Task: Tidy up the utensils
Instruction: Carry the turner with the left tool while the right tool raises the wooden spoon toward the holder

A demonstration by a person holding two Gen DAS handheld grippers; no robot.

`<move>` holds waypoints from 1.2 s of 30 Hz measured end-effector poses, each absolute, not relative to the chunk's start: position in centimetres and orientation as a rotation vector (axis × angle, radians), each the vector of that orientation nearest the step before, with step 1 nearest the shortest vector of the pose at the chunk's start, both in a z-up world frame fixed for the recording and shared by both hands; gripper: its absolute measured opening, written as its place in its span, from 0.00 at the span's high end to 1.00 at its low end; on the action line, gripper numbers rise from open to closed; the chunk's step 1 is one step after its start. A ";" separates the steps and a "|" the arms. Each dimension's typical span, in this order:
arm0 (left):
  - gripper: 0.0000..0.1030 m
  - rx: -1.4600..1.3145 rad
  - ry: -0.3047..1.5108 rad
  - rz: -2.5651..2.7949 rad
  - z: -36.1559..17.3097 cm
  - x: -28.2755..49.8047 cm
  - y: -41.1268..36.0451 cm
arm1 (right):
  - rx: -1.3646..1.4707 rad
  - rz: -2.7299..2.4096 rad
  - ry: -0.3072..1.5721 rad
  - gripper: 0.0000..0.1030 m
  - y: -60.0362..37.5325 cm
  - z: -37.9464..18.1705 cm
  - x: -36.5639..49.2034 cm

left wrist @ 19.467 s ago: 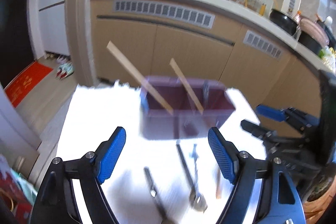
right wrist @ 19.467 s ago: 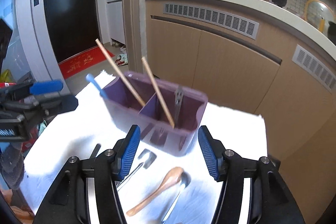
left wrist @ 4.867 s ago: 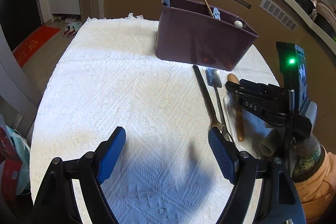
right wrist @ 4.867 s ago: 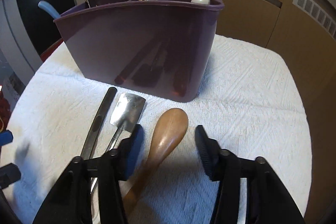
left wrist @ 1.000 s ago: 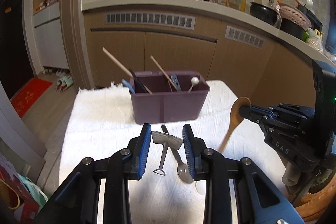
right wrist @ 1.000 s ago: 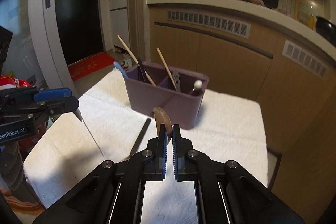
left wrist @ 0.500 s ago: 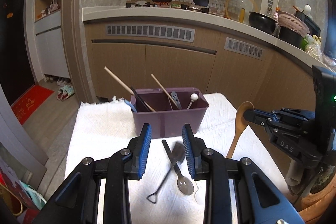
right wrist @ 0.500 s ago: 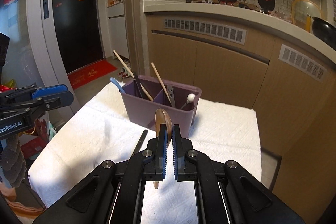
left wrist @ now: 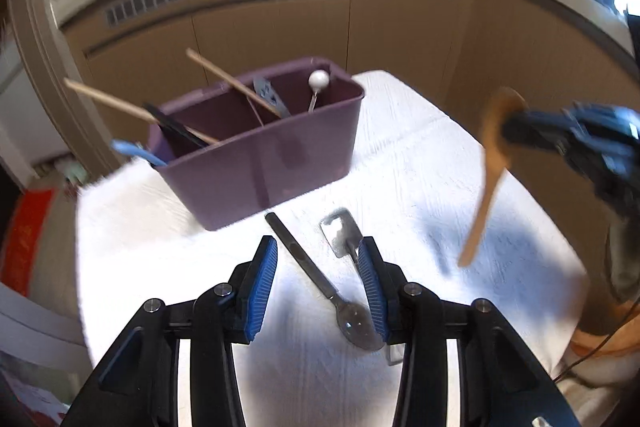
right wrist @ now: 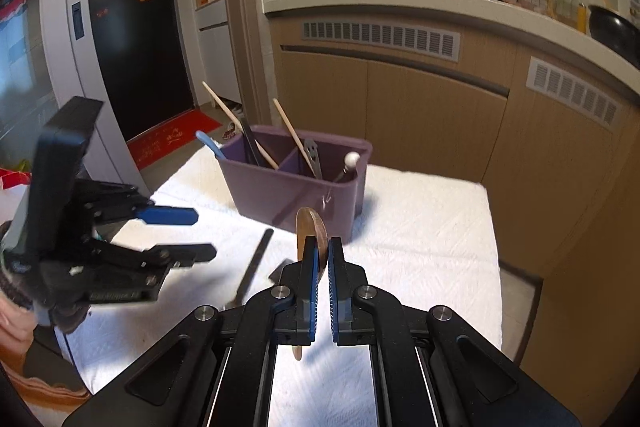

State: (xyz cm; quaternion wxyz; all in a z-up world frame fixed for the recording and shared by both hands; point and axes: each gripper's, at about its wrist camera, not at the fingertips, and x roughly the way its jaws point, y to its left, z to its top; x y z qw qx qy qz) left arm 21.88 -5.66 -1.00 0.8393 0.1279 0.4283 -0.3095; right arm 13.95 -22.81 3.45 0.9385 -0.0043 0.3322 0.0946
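Observation:
A purple divided utensil bin stands on the white cloth, holding chopsticks, a blue-handled utensil and a white-tipped one. My right gripper is shut on a wooden spoon, held upright above the cloth in front of the bin. My left gripper is open and empty, low over a metal spoon and a small metal spatula lying on the cloth. The left gripper also shows in the right wrist view.
The white cloth covers a small table with edges close on all sides. Kitchen cabinets and a counter stand behind. A dark doorway and red mat are at the left.
My left gripper has dropped down toward the cloth and opened wider; the metal spatula it held a second ago now lies on the cloth. The right gripper still holds the wooden spoon aloft.

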 end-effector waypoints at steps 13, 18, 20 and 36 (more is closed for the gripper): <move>0.51 0.234 1.067 -0.557 -6.2 24.1 -11.4 | 0.054 0.195 0.742 0.95 -25.7 -0.2 14.3; 0.53 0.246 1.109 -0.527 -8.4 25.5 -12.4 | 0.075 0.194 0.739 0.95 -26.4 -0.6 14.0; 0.54 0.234 1.126 -0.513 -9.0 26.1 -12.3 | 0.077 0.193 0.738 0.95 -26.6 -0.6 13.9; 0.71 0.192 1.020 -0.457 -7.7 23.8 -10.8 | 0.055 0.188 0.739 0.95 -25.8 -0.4 13.7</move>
